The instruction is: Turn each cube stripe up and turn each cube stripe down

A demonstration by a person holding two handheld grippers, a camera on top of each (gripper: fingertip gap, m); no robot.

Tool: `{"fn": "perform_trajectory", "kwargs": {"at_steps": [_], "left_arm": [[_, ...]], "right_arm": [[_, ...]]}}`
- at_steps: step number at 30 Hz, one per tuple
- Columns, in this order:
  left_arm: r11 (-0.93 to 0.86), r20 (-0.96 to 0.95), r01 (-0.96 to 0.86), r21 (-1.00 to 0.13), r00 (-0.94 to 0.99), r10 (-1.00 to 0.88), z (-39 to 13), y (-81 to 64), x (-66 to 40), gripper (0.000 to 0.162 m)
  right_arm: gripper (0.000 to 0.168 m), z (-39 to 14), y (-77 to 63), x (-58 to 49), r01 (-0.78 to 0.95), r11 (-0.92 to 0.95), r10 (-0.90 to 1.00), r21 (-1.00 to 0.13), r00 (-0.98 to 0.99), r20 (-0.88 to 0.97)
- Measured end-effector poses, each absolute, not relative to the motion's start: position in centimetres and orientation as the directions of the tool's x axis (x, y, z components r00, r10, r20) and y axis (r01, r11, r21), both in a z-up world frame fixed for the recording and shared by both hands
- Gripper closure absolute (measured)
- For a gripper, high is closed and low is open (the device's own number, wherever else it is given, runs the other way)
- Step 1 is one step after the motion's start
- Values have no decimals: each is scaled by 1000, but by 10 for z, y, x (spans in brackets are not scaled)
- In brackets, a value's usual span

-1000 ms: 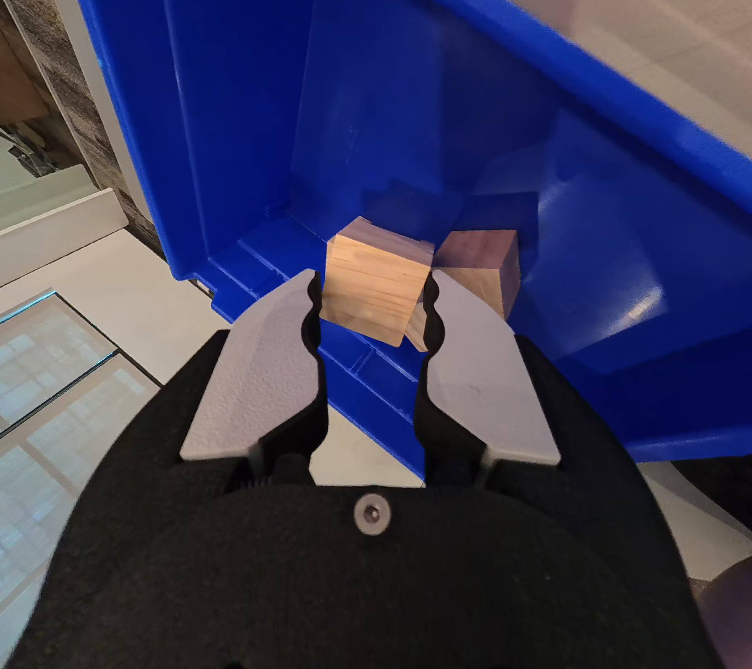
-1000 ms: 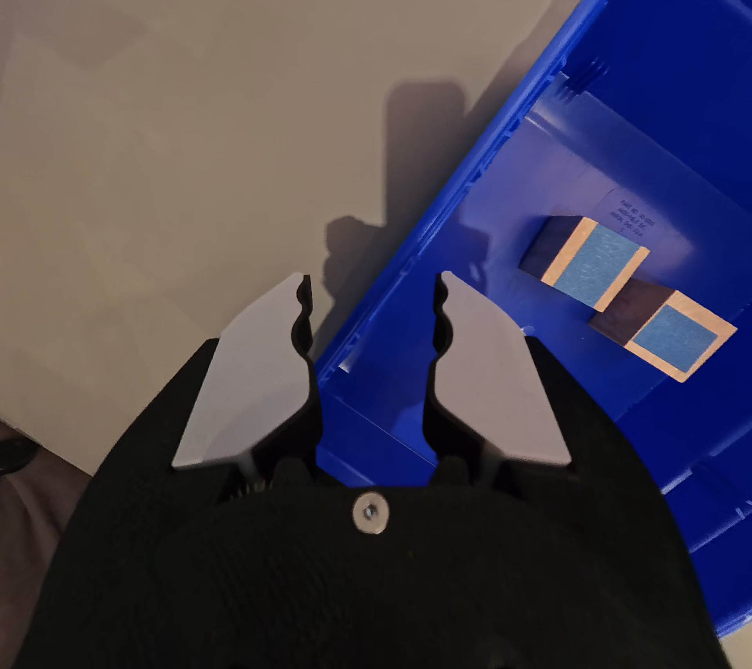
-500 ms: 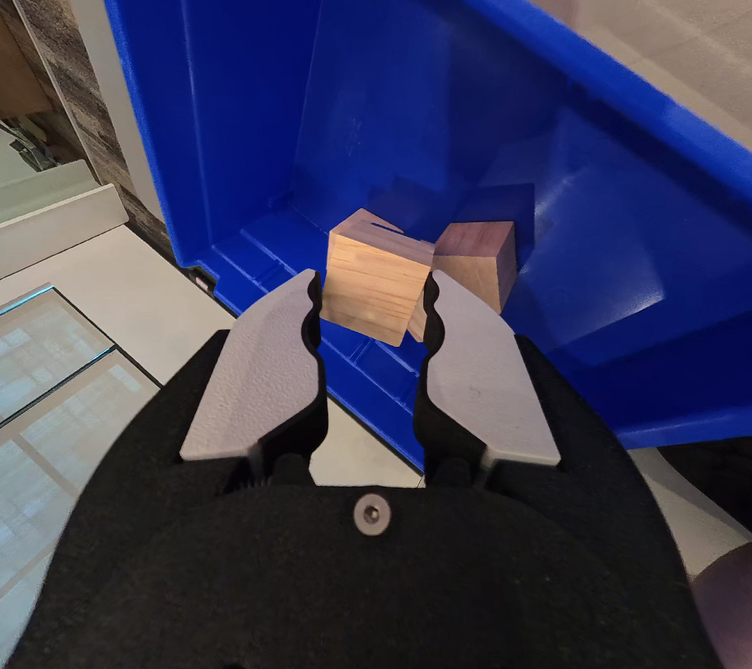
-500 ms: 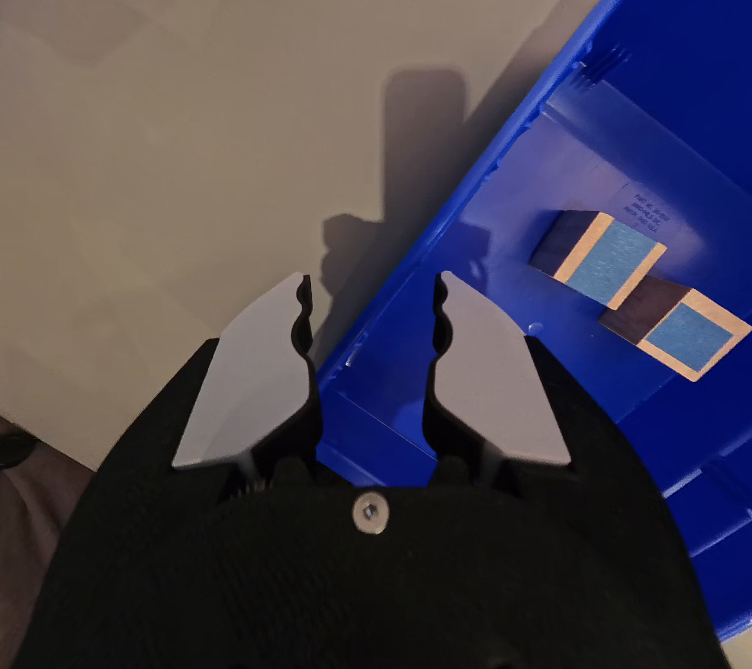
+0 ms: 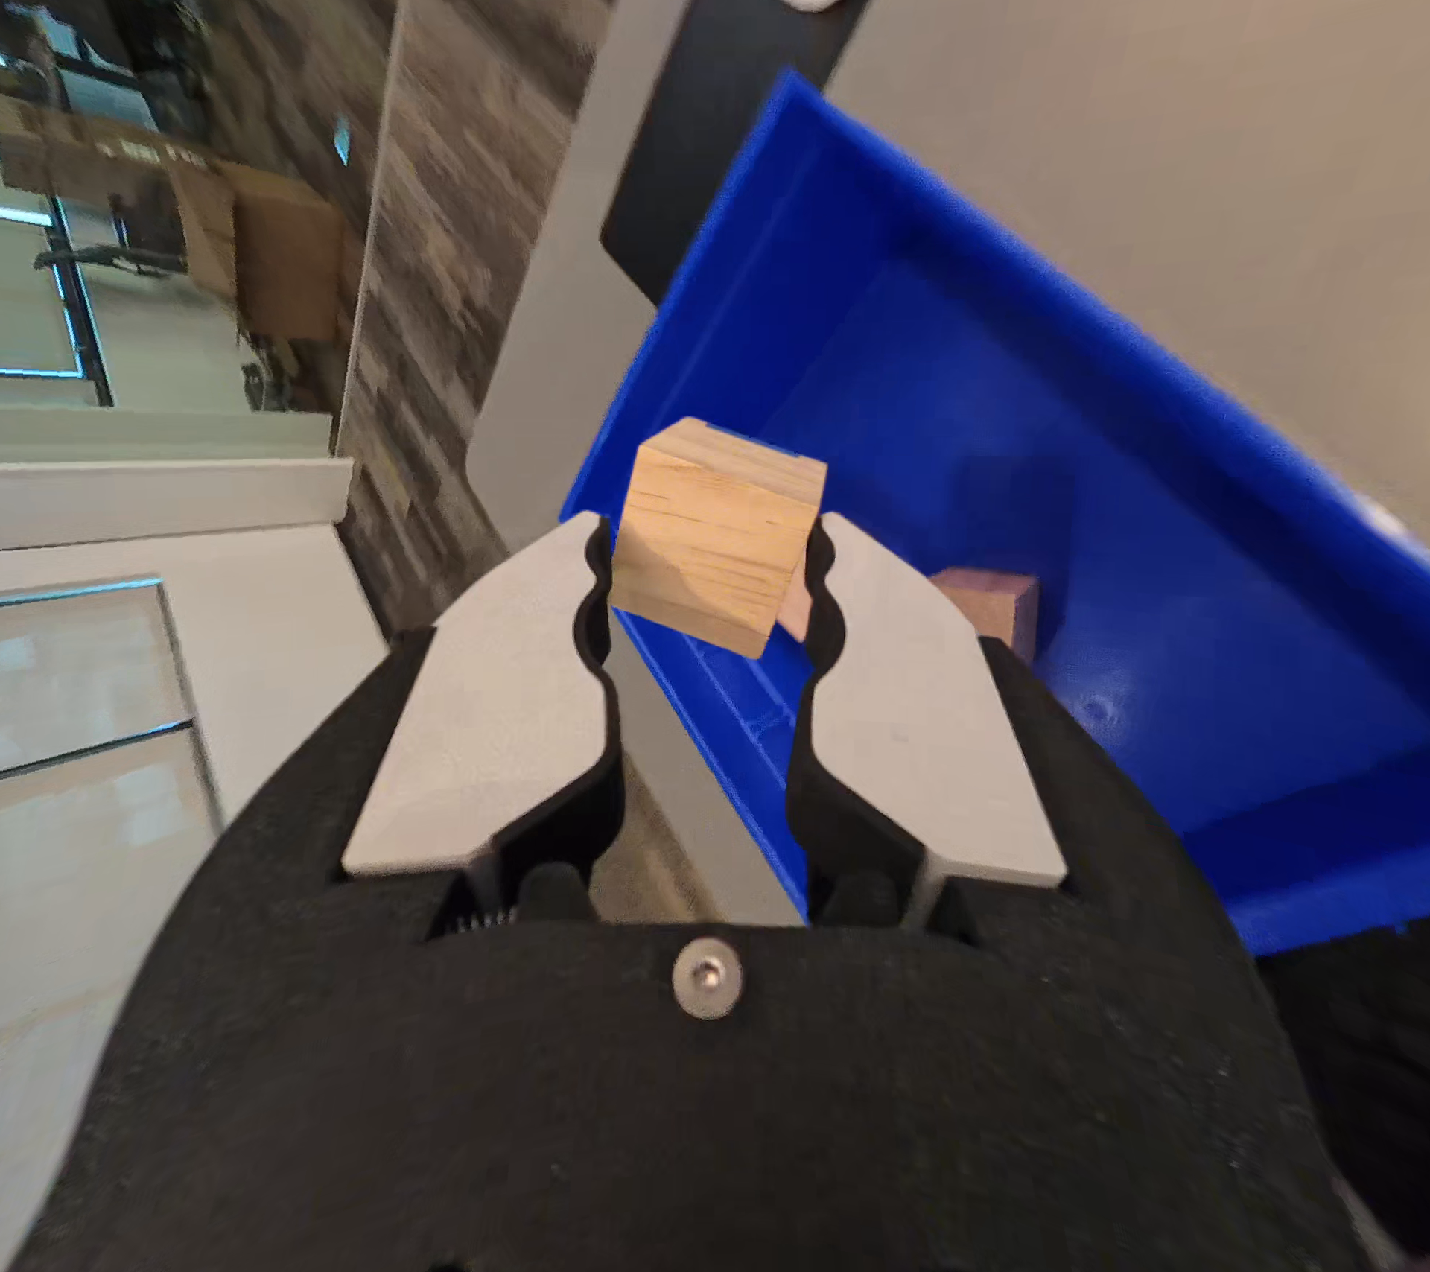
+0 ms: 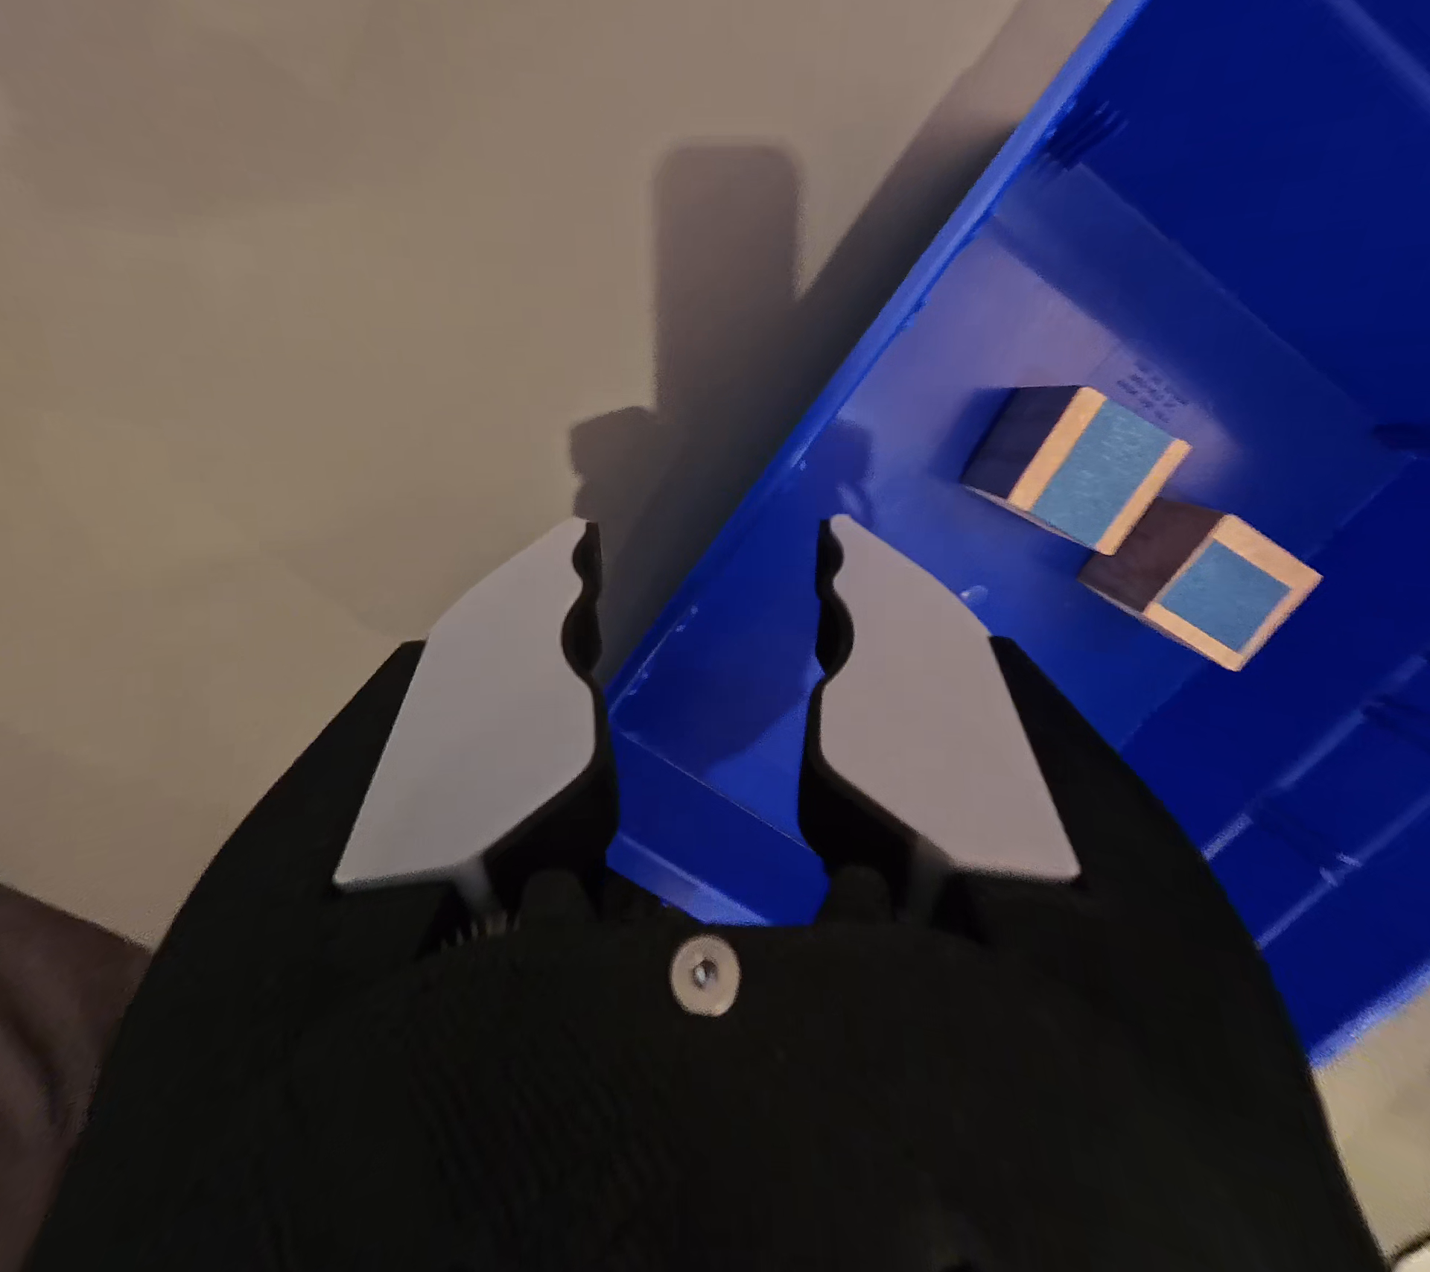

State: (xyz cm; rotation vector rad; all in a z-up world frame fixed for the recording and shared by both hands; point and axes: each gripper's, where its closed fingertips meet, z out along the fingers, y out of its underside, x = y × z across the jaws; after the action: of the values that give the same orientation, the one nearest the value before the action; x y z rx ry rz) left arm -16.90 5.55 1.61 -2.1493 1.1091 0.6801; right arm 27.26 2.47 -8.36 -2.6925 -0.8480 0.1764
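Observation:
My left gripper [image 5: 708,538] is shut on a plain wooden cube [image 5: 716,535], held by its tips above the near corner of the blue bin [image 5: 1006,337]; no stripe shows on its visible faces. Another cube [image 5: 986,604] lies on the bin floor behind my right finger. In the right wrist view, my right gripper [image 6: 708,538] is open and empty, hovering over the bin's wall [image 6: 735,678]. Two cubes lie side by side on the bin floor, each with a blue stripe facing up: one nearer [image 6: 1083,469], one farther right [image 6: 1207,585].
The bin sits on a beige tabletop [image 6: 309,152]. In the left wrist view the table edge [image 5: 542,345] drops to a grey patterned floor, with a white ledge [image 5: 155,500] and a blurred room beyond.
My left gripper has lifted the wooden cube off the bin floor and swung so that the room shows behind it. My right gripper has barely shifted and stays open.

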Motion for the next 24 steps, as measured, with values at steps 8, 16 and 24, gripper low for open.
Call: {"fn": "perform_trajectory", "kwargs": {"at_steps": [8, 16, 24], "left_arm": [[-266, -345, -575, -773, 734, -585, 76, 42, -130, 114], [-276, 221, -75, -958, 419, -881, 132, -7, -40, 114], [-492, 491, -39, -870, 32, -871, 129, -39, 11, 114]], "right_arm": [[117, 0, 40, 247, 664, -492, 576, -563, 733, 361], [99, 61, 7, 96, 703, 221, 644, -676, 415, 642], [101, 119, -34, 28, 562, 599, 451, -571, 353, 820]]}}
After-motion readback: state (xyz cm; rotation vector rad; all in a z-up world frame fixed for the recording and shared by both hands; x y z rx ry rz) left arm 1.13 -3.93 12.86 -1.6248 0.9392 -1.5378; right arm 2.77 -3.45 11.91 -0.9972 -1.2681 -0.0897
